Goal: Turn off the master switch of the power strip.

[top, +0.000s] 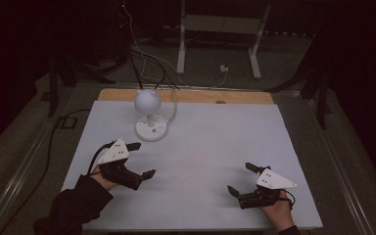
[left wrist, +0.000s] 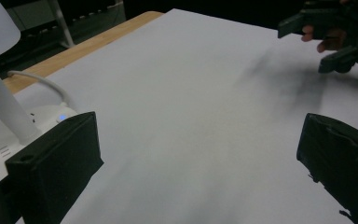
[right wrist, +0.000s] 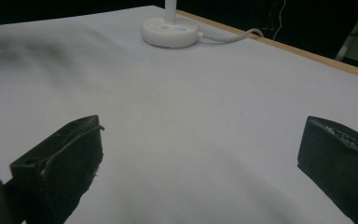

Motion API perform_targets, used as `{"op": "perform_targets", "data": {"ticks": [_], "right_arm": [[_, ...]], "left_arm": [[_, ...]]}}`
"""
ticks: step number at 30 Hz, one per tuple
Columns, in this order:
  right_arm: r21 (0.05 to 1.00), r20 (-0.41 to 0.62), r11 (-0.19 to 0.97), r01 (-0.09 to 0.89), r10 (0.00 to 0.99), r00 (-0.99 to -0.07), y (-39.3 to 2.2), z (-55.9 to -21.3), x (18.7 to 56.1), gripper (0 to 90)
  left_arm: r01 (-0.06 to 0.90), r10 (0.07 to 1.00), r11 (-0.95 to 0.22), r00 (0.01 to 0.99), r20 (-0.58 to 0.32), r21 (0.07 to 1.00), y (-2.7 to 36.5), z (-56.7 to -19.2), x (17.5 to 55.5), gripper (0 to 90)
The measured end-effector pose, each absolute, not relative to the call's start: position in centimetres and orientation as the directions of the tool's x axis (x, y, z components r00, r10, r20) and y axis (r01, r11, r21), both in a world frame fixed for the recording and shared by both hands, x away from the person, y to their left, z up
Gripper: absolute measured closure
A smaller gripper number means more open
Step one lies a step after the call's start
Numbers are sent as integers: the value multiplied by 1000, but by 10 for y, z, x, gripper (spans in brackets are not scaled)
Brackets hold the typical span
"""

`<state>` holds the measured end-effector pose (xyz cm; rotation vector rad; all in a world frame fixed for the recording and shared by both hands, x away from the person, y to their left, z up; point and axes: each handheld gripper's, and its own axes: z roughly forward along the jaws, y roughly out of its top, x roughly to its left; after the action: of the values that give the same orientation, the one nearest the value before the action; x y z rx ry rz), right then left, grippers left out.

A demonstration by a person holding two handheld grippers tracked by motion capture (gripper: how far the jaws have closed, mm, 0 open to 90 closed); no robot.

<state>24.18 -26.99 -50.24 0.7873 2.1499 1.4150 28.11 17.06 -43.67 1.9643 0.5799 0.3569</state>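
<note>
While dim, shows a white table top with a wooden strip along the far edge. Near that edge, left of centre: white desk lamp, upright, long axis vertical, round head atop a stem on a round base, white cord curving off the back. Left gripper near the front left, just short of the lamp's base, jaws spread wide, gripping nothing. Right gripper near the front right, well apart from the lamp, jaws likewise wide and empty.
</note>
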Motion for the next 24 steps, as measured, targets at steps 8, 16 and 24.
{"op": "perform_targets", "data": {"ticks": [8,16,24], "right_arm": [[924,-50,311,220,673,-738,-270,-503,242,1],[924,-50,312,221,671,-739,-269,-503,243,1],[924,-47,311,223,671,-740,-269,-503,244,1]], "left_arm": [[259,585,-341,811,-12,904,161,-435,294,2],[272,640,-317,768,-7,909,151,-437,310,2],[291,702,-293,712,-1,911,143,-442,322,3]]}}
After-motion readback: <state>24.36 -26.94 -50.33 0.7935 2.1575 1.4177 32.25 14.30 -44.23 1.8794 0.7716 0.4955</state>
